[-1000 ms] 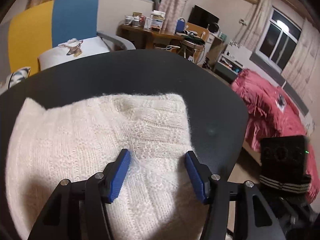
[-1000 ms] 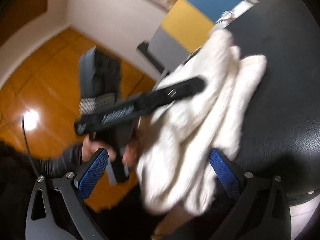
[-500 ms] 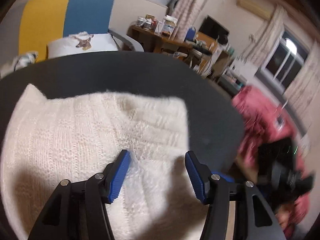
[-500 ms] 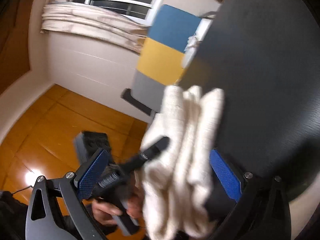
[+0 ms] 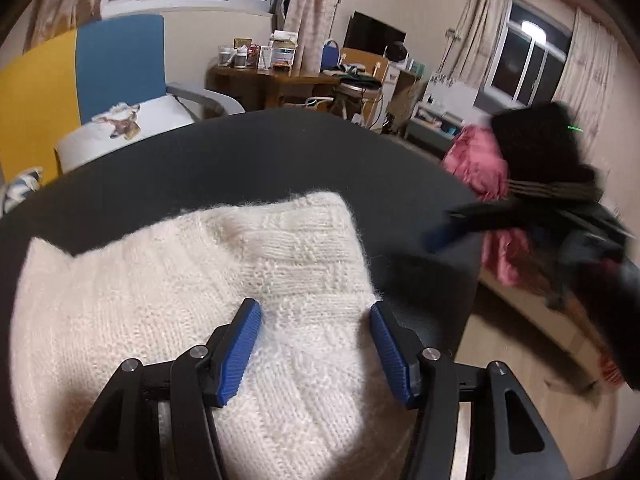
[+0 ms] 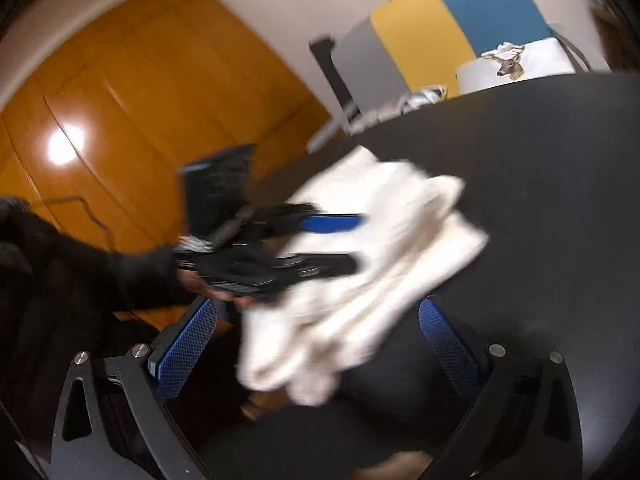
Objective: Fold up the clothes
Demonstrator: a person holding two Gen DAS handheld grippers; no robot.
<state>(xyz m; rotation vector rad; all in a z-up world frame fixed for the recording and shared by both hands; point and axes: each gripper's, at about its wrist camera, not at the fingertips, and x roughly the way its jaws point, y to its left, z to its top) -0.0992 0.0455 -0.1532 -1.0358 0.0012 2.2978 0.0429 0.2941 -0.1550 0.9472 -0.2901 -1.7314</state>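
**Folded knit on the black table, both hand-held grippers wide apart**

A lived-in bedroom by night: curtained windows, a cluttered wooden desk (image 5: 276, 80), a pink bedspread (image 5: 478, 160) at the right, and a yellow-and-blue chair (image 5: 100, 68) behind a round black table (image 5: 248, 160).

Left wrist view: a cream knitted sweater (image 5: 180, 280), folded into a thick pad, lies on the near part of the table. The left hand-held gripper (image 5: 315, 346) hangs over its near right corner with its blue pads standing wide apart; the knit shows between them, but the pads do not press on it. At the right, beyond the table edge, the right hand-held gripper (image 5: 452, 232) appears as a dark, blurred shape with a blue tip.

Right wrist view: the picture is smeared by motion. The right hand-held gripper (image 6: 316, 344) has its jaws wide apart and grips nothing; the folded sweater (image 6: 380, 248) lies ahead of them on the table (image 6: 540, 200), one end hanging past the edge. The left hand-held gripper (image 6: 352, 240) reaches over the sweater from the left, borne by a hand (image 6: 212, 286) in a dark sleeve (image 6: 100, 276). Behind is an orange wooden floor (image 6: 140, 100).
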